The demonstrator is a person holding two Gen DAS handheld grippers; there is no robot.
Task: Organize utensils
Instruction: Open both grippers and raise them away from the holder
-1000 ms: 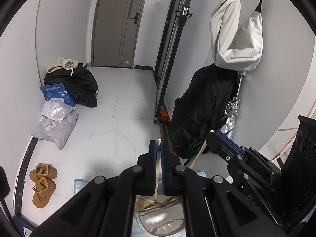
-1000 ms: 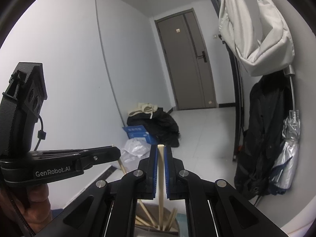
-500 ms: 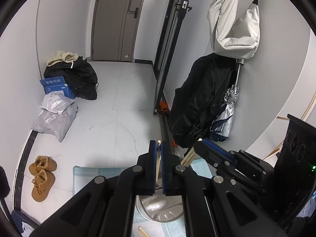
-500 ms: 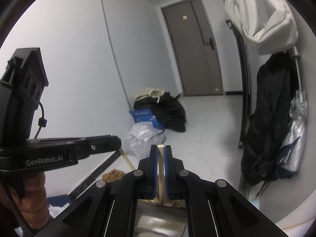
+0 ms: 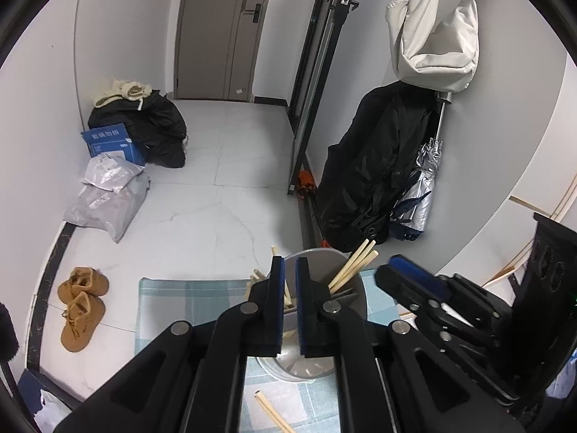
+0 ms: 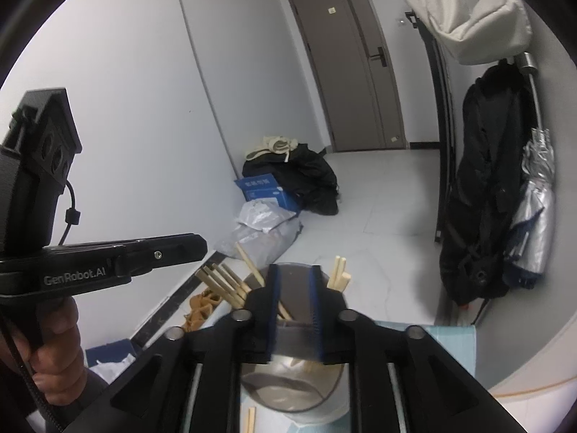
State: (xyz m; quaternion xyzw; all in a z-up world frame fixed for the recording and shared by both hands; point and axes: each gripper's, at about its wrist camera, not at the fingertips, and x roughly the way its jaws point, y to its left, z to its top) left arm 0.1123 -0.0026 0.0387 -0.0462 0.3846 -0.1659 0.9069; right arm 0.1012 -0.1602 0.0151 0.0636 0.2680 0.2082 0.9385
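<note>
Blue checked mat [image 5: 173, 299] spread over the worktop, with the floor beyond its far edge.

Left gripper [image 5: 290, 263] poised directly above the cup, fingers drawn almost together with only a slim slit between the blue pads; nothing clearly pinched there. Gripped from below by a hand [image 6: 54, 342] at the left edge of the right wrist view.

Right gripper [image 6: 294, 270] aimed into the same cup from just beside the left one, fingers just now parting and standing spread. One stick visible in the gap between them, leaning inside the cup and touched by neither pad.

Metal cup [image 5: 321, 256] upright on the mat, beneath both sets of fingers.

Chopsticks [image 5: 355, 261] fanned out over the cup's rim, left and right of the fingers.

Loose chopstick [image 5: 274, 409] flat on the mat, near the cup's base.
</note>
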